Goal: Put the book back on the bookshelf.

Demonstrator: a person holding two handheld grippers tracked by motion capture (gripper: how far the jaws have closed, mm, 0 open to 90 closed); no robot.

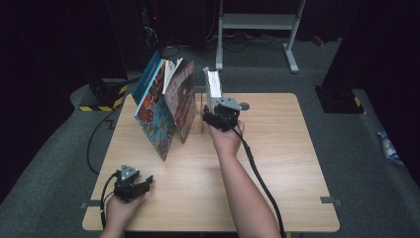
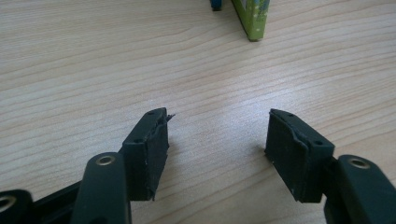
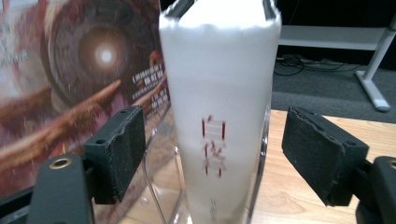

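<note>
A: High view, quick rundown. Where's the right claw (image 1: pixel 214 119)?
B: Far part of the desk (image 1: pixel 277 163), approx. mid-width, right up at the white book (image 1: pixel 214 84). That book stands upright on the desk, w/ a clear stand (image 1: pixel 203 111) at its foot.
A: Holding it?
B: No. Right gripper view: white book (image 3: pixel 219 116) sits between the jaws, spine facing the cam, but there's a gap each side. Claw is wide, pads apart from the cover.
A: What's next to it?
B: Just left of it, a book w/ an eye on the cover (image 1: pixel 181 99), leaning. Further left, a blue-edged picture book (image 1: pixel 153 106), tilted against it so the two prop each other like a tent.
A: Left claw (image 1: pixel 143 186)?
B: Near-left corner of the desk, well apart from the books. Left gripper view: jaws wide, bare wood between them, nothing gripped. A green book corner (image 2: pixel 252 18) shows far ahead.
</note>
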